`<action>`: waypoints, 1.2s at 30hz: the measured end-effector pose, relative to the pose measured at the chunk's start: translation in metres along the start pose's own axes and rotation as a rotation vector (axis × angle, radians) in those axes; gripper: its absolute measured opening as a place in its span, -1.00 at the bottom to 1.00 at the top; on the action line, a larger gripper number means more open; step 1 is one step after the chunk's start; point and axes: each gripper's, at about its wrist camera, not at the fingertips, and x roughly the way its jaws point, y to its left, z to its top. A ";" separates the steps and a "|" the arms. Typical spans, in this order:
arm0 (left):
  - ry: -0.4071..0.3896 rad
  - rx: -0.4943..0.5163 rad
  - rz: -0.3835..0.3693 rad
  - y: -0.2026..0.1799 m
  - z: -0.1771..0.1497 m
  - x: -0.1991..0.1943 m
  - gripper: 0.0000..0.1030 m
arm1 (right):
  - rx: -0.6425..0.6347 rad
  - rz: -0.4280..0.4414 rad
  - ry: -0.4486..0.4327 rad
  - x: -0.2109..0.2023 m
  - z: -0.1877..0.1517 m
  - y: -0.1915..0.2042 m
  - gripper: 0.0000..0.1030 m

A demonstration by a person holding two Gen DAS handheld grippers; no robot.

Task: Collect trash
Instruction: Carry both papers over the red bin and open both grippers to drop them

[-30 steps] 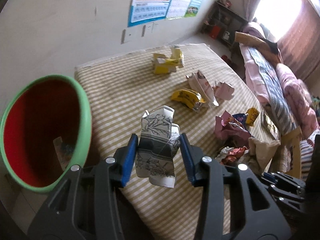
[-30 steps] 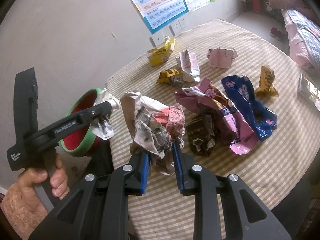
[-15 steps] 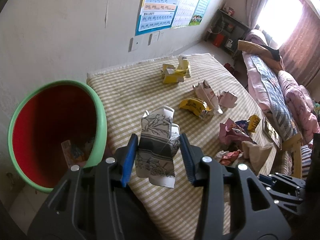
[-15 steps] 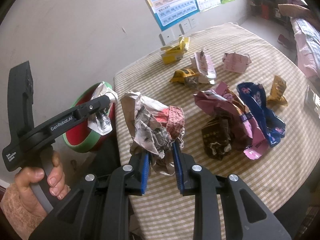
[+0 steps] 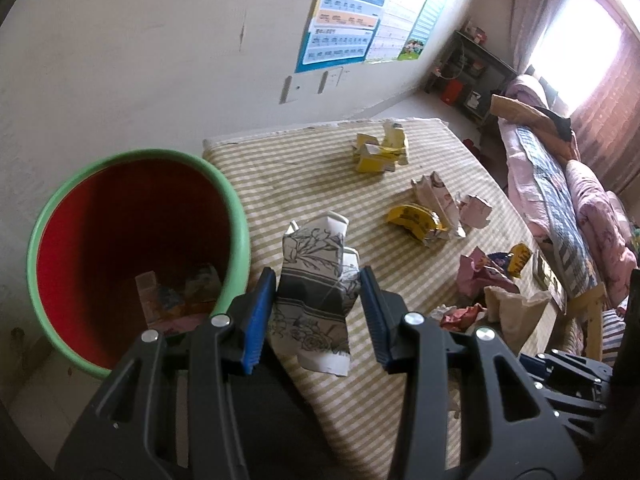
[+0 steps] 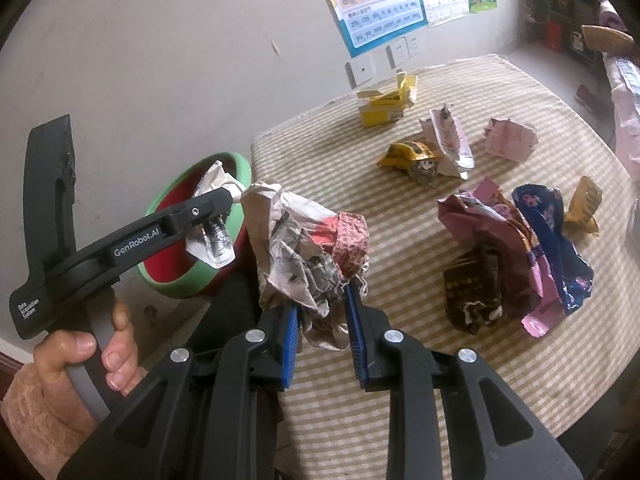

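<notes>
Nearest, the left gripper (image 5: 316, 304) was clamped on a flattened floral carton (image 5: 316, 280), both blue pads pressed to its sides. It hung clear of the table, just right of the bin (image 5: 240, 224), and from the right wrist view it sat right at the bin's rim. That looked like a carry with the drop not yet made.

The right gripper (image 6: 320, 312) was closed too, pinching a wad (image 6: 308, 248) of crumpled newsprint and red paper by its lower end. It was held up off the cloth, near the table's left edge on the bin side, probably queued behind the carton.

One bin, red inside with a green rim, stood on the floor against the table's near left corner. A few scraps already lay at its bottom; I could not count them.

On the striped table (image 6: 440, 400), trash was waiting. To the right, one heap: a pink wrapper (image 6: 480, 216), a brown one (image 6: 476, 288) and a blue one (image 6: 544, 216), overlapping. Just beyond it, one small gold wrapper (image 6: 584, 208).

Mid-table: one yellow pouch (image 6: 408, 152) touching a white-pink carton (image 6: 448, 140), one pink paper (image 6: 510, 138) apart to the right.

Farthest, near the wall, one torn yellow box (image 6: 386, 106) stood alone.

So I counted two pieces in the air and eight on the table. Spread out like that, each seemed free to be picked singly, except the tangled heap.
</notes>
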 end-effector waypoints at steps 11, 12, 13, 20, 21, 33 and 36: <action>-0.031 -0.055 0.037 0.027 0.002 -0.012 -0.19 | -0.043 0.017 0.009 0.007 0.009 0.016 -0.55; -0.033 -0.060 0.041 0.030 0.002 -0.013 -0.19 | -0.048 0.020 0.009 0.008 0.010 0.018 -0.55; -0.036 -0.067 0.045 0.033 0.002 -0.015 -0.19 | -0.054 0.023 0.011 0.009 0.012 0.021 -0.55; -0.045 -0.111 0.071 0.057 -0.001 -0.022 -0.19 | -0.101 0.037 0.023 0.018 0.019 0.042 -0.55; -0.047 -0.119 0.074 0.061 -0.002 -0.023 -0.19 | -0.106 0.038 0.025 0.019 0.020 0.044 -0.55; -0.086 -0.199 0.126 0.104 -0.004 -0.038 -0.19 | -0.172 0.058 0.046 0.038 0.032 0.077 -0.55; -0.084 -0.223 0.144 0.117 -0.005 -0.038 -0.19 | -0.196 0.062 0.051 0.044 0.034 0.087 -0.55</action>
